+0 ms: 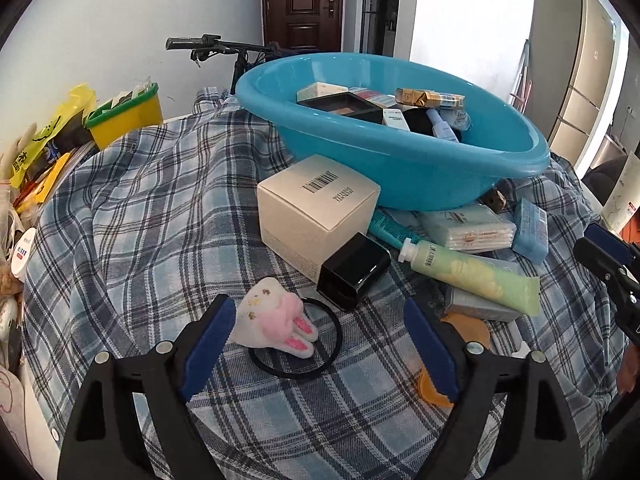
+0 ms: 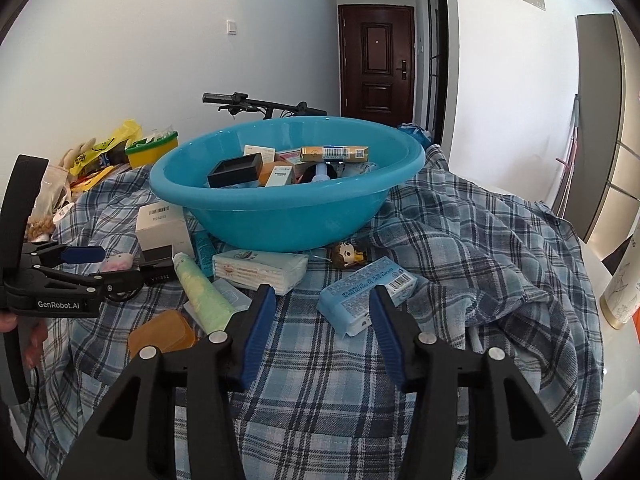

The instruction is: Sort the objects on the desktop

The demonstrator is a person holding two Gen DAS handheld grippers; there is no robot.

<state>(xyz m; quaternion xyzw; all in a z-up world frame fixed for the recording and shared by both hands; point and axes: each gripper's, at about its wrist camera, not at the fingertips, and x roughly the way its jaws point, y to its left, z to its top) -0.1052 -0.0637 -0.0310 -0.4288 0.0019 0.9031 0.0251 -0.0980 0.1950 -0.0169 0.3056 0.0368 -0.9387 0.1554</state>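
A blue basin (image 1: 400, 176) (image 2: 280, 220) on the plaid cloth holds several boxes and tubes. In front of it lie a cream box (image 1: 316, 208), a black box (image 1: 354, 270), a green tube (image 1: 472, 272) (image 2: 202, 288), a tissue pack (image 2: 260, 270) and a blue wipes pack (image 2: 366, 290). A plush tooth hair tie (image 1: 276, 320) lies just ahead of my left gripper (image 1: 320, 320), which is open and empty. My right gripper (image 2: 322, 304) is open and empty, close before the blue wipes pack. The left gripper also shows in the right wrist view (image 2: 96, 268).
A yellow bin with a green rim (image 1: 124, 116) and bags (image 1: 48, 136) crowd the table's left edge. An orange soap-like piece (image 2: 162, 334) lies near the green tube. A small figurine (image 2: 348, 254) sits under the basin's front. A bicycle handlebar (image 1: 208, 46) stands behind.
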